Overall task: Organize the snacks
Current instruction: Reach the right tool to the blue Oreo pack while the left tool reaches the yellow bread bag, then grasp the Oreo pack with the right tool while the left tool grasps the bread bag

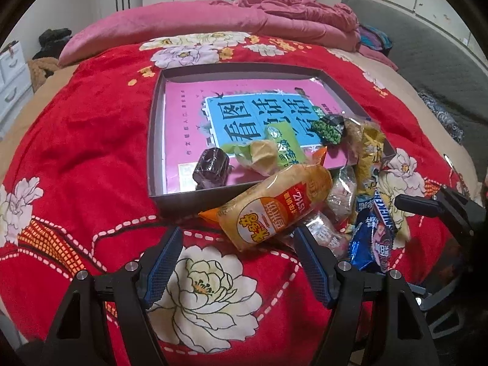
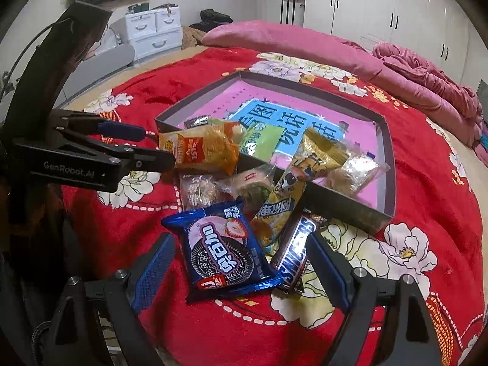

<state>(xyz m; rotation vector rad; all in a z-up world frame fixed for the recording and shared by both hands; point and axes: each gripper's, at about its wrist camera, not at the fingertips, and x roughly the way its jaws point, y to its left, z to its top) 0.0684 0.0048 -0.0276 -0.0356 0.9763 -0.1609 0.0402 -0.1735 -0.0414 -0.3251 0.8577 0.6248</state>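
Right gripper (image 2: 241, 267) over perhaps-overlapped Snickers bar (image 2: 297, 245)

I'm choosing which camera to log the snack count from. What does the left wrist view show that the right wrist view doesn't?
Only the left wrist view shows the dark wrapped cake and the green pea packet in the box.

Only the right wrist view shows the Snickers bar label clearly and the whole left hand-held gripper from the side.

Both show the orange packet, the blue Oreo packet and the red blanket.

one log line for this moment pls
left gripper: open, near orange snack pack | right gripper: open, over blue cookie pack | box: few snacks inside
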